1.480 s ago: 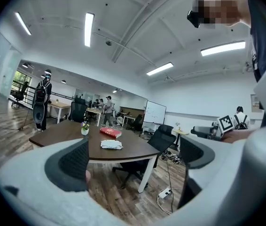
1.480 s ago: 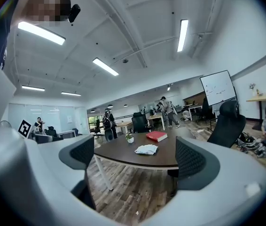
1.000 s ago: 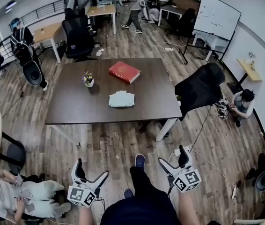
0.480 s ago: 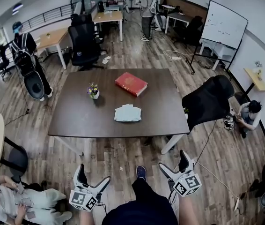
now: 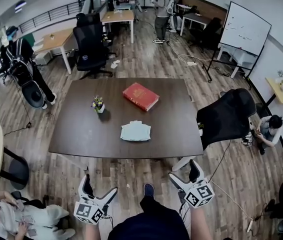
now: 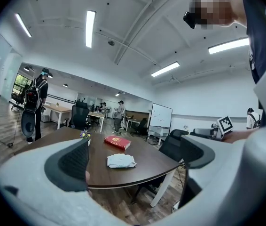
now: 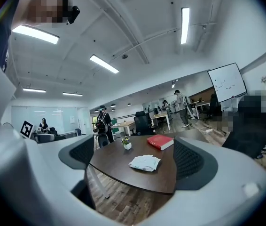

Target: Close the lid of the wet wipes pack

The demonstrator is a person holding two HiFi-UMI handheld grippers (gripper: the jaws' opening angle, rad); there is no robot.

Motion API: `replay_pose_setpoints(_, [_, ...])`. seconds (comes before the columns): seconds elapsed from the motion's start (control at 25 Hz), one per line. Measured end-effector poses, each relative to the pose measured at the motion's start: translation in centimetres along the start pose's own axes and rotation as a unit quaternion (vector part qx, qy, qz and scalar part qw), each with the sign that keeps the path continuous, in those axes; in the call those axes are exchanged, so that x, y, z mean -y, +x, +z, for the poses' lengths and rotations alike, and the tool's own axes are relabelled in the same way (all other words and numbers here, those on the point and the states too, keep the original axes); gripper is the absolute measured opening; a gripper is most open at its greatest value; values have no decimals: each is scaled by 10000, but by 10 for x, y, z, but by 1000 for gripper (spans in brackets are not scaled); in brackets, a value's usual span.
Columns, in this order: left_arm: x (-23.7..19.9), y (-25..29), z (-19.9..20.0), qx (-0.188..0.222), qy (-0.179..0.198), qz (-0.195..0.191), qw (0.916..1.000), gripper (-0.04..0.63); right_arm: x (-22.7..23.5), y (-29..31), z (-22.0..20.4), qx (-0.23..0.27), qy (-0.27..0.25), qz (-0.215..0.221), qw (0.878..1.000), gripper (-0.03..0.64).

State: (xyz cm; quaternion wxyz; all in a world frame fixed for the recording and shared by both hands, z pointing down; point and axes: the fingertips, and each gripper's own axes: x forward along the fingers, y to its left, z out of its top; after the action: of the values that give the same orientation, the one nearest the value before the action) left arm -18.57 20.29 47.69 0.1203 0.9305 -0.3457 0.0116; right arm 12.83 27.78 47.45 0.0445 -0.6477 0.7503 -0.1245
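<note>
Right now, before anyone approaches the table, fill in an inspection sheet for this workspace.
Surface: dark table, three items on it.
Job's things: wet wipes pack lying towards the table's near edge; lid state too small to tell.
Clutter: red book and flower pot, both apart from the pack.
Grippers: left gripper and right gripper open, empty, over the floor short of the table.
Cables: cable trailing on the floor by the black chair.
Surroundings: whiteboard, desk, standing person.
</note>
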Motion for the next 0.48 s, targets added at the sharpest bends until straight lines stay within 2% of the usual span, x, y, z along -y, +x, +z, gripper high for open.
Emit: replay_pose_setpoints(0.48, [-24,110,20,-173,24,413,9990,588,73,114,22,-215,106,608,9979,534])
